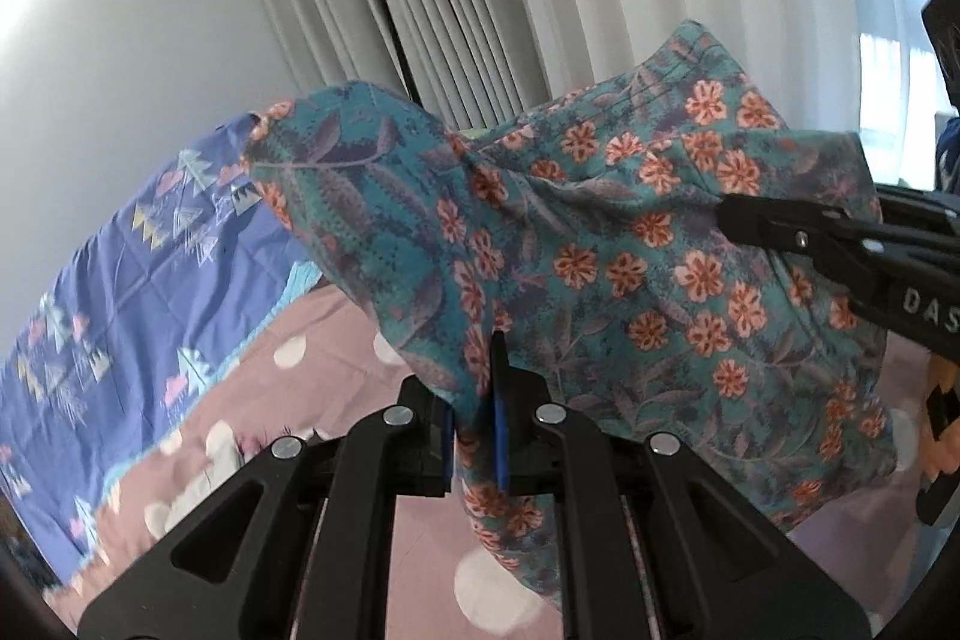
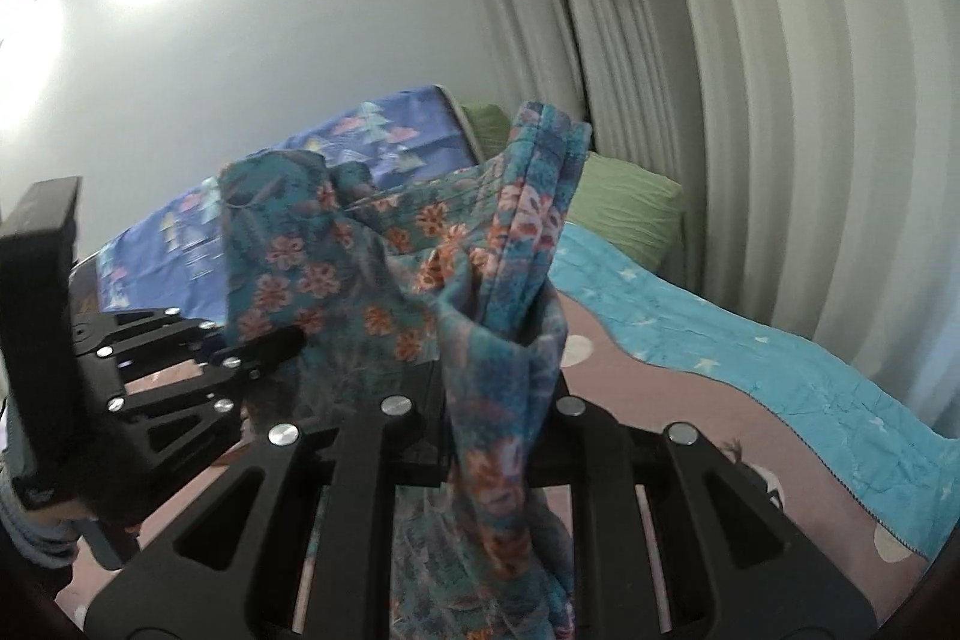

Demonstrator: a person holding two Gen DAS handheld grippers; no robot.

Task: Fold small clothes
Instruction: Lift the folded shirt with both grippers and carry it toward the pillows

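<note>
Both claws, left claw (image 1: 477,424) and right claw (image 2: 489,400), pinch the garment (image 1: 600,232) aloft. Thin bunched fabric may slip; keep your tension even.

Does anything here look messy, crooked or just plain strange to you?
Only the floral garment looks untidy: it hangs in the air, bunched and twisted, pinched by the left gripper and the right gripper above the bed. No tear or stain is visible. The bedding and the green pillow look ordinary.
</note>
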